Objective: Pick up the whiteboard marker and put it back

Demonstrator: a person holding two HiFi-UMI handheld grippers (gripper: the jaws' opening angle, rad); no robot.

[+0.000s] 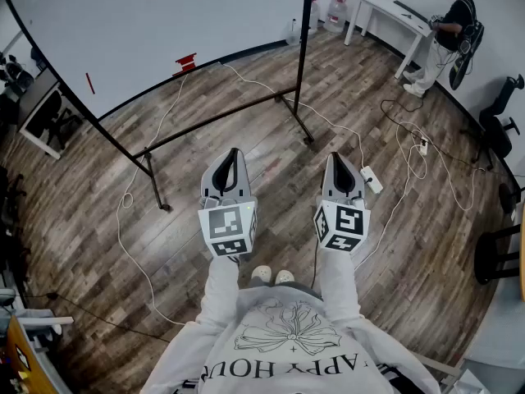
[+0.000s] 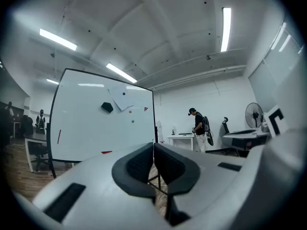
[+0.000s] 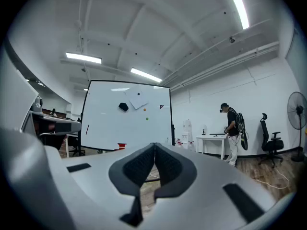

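One thin red marker (image 1: 89, 83) is lying flat against the left part of the whiteboard (image 1: 164, 15), tilted slightly, well apart from both grippers. A small red block (image 1: 186, 61) is sitting at the board's lower edge, to the right of the marker. The board is showing a smooth, glossy white face and is standing on a thin black metal frame (image 1: 221, 117) over a floor (image 1: 246, 162) of streaked wooden planks. The left gripper (image 1: 233, 151) and the right gripper (image 1: 340, 157), both of grey plastic with dark ribbed pads, are pointing level toward the far board, side by side. Each one is keeping its jaws pressed together with nothing between them.
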